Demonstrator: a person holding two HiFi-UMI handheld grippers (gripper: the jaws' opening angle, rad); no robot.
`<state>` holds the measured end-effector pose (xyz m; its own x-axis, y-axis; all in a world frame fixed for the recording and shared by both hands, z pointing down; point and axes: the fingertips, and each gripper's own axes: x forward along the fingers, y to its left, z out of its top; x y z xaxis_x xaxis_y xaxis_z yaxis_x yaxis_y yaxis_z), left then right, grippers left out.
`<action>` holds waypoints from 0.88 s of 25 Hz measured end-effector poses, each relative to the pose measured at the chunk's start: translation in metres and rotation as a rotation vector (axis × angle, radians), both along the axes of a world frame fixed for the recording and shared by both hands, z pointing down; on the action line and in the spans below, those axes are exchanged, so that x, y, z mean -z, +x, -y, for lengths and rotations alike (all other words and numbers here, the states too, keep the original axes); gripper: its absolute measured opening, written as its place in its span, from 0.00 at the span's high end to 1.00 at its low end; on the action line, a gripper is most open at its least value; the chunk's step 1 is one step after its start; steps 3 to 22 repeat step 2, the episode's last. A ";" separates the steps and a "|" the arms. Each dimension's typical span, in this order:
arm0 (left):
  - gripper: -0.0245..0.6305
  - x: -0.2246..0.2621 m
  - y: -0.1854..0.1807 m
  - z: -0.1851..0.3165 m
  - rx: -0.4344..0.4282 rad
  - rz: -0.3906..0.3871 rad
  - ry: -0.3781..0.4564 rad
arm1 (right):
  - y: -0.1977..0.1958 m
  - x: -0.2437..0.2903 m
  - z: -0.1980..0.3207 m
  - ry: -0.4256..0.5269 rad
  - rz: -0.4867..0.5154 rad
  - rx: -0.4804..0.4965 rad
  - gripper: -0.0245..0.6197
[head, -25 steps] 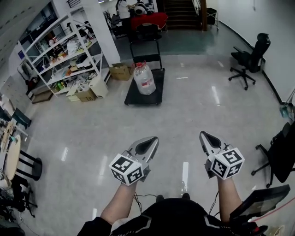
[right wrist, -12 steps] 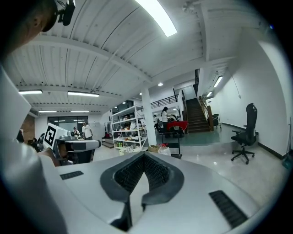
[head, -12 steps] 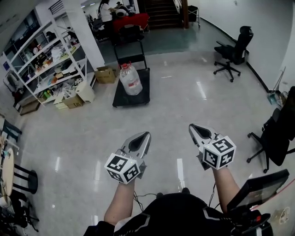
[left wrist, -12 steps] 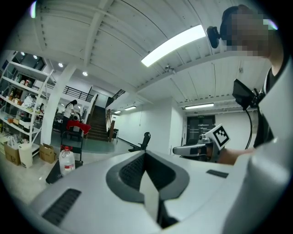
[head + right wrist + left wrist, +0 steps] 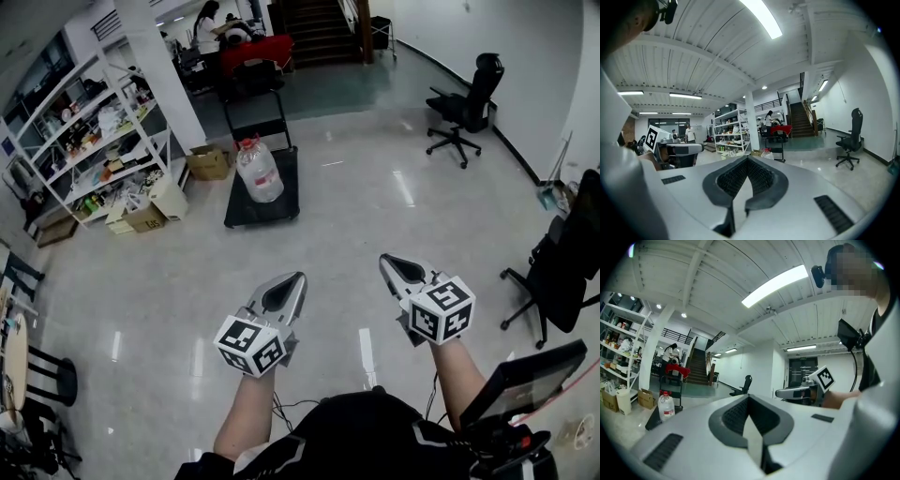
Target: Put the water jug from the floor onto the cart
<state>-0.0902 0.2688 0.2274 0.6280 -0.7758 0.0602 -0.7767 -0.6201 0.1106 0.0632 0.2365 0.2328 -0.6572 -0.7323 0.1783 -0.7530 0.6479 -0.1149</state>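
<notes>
On cart (image 5: pixel 242 214), water jug (image 5: pixel 260 171) (box (image 5: pixel 208 164) beside)

- left gripper (image 5: pixel 294 282) and right gripper (image 5: pixel 388 263): smooth silver-grey tapered shells, dark ribbed pads (image 5: pixel 733 414), slotted vents
- each carries a white marker cube (image 5: pixel 250 344) printed with black squares
- black top (image 5: pixel 366 436), forearms bare
- thin black cables (image 5: pixel 281 405) beside it
</notes>
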 end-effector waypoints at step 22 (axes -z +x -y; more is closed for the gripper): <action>0.96 0.000 0.001 0.000 0.002 -0.001 -0.005 | 0.001 0.000 0.000 0.000 -0.001 0.000 0.96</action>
